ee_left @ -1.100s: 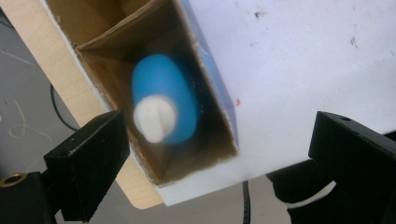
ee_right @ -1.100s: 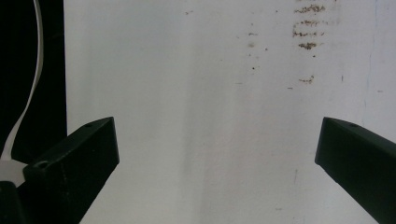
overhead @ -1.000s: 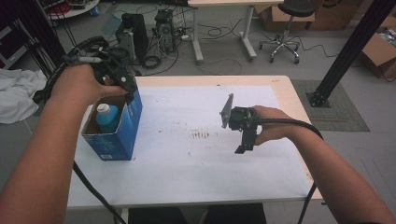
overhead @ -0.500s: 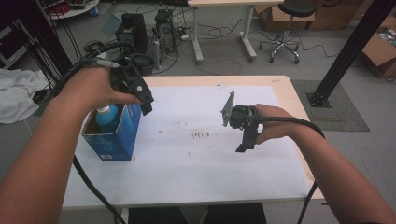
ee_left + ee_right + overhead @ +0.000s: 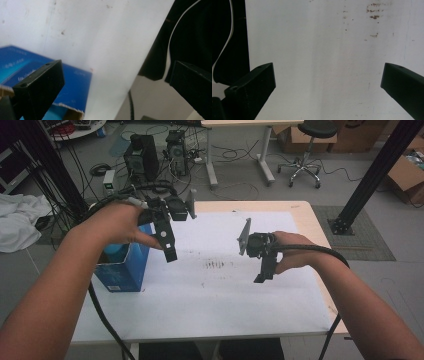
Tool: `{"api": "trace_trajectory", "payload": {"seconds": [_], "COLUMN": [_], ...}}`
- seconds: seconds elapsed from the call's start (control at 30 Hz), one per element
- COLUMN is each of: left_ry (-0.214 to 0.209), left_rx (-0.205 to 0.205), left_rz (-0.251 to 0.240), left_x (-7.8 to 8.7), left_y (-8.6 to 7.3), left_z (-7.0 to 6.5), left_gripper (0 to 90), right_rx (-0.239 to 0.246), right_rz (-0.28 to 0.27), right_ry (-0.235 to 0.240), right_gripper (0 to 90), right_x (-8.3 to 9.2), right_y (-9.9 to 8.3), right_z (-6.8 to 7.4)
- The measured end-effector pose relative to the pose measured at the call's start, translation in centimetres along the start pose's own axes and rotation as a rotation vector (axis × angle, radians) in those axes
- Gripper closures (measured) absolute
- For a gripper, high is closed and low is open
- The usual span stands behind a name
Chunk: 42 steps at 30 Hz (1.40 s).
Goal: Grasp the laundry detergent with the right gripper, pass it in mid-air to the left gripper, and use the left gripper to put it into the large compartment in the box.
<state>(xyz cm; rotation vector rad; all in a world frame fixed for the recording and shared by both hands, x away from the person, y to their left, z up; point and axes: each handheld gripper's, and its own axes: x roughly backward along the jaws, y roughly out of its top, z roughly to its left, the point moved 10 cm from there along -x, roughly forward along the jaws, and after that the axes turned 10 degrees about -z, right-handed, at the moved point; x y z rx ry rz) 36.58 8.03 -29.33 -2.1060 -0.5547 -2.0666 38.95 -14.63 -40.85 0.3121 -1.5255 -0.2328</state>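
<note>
now both grippers hang empty over the tabletop

at the left, a blue box stands on the white tabletop near its left edge, top open, a bottle-like thing inside. the left gripper hangs just beside the box's upper right corner; its fingers have just been opening and are spread wide, nothing between them. farther right, the right gripper hovers over brown stains, fingers released and empty.
</note>
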Motion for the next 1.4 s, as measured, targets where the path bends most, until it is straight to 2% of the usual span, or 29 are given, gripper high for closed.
{"api": "trace_trajectory", "payload": {"seconds": [0.1, 0.17, 0.3, 0.47, 0.7, 1.1, 1.4], "left_ry": [0.008, 0.006, 0.022, 0.017, 0.023, 0.014, 0.013], "left_rx": [-0.067, -0.085, -0.093, -0.104, -0.123, -0.154, -0.154], "left_rz": [0.002, 0.002, 0.024, 0.025, 0.005, 0.000, 0.003], "left_x": [-1.0, -1.5, -2.8, -3.6, -3.8, -4.0, -4.0], "left_y": [0.4, 0.5, 0.7, 0.9, 1.2, 1.5, 1.6], "left_z": [-0.1, -0.1, 0.5, 0.8, 0.8, 0.6, 0.4], "left_gripper": [0.1, 0.1, 0.1, 0.1, 0.1, 0.1, 0.1], "right_rx": [-0.007, -0.006, -0.010, -0.014, -0.019, -0.024, -0.023], "right_rz": [0.003, 0.001, 0.002, -0.001, 0.000, -0.006, -0.002], "right_ry": [-0.005, -0.007, -0.007, -0.007, -0.007, -0.012, -0.013], "right_gripper": [0.0, 0.0, 0.0, 0.0, 0.0, 0.0, 0.0], "right_x": [0.1, 0.1, 0.1, 0.1, 0.1, 0.5, 0.5], "right_y": [-0.1, -0.1, -0.2, -0.3, -0.6, -0.8, -0.8], "right_z": [-0.1, -0.3, -0.4, -0.5, -0.6, -0.7, -0.7]}}
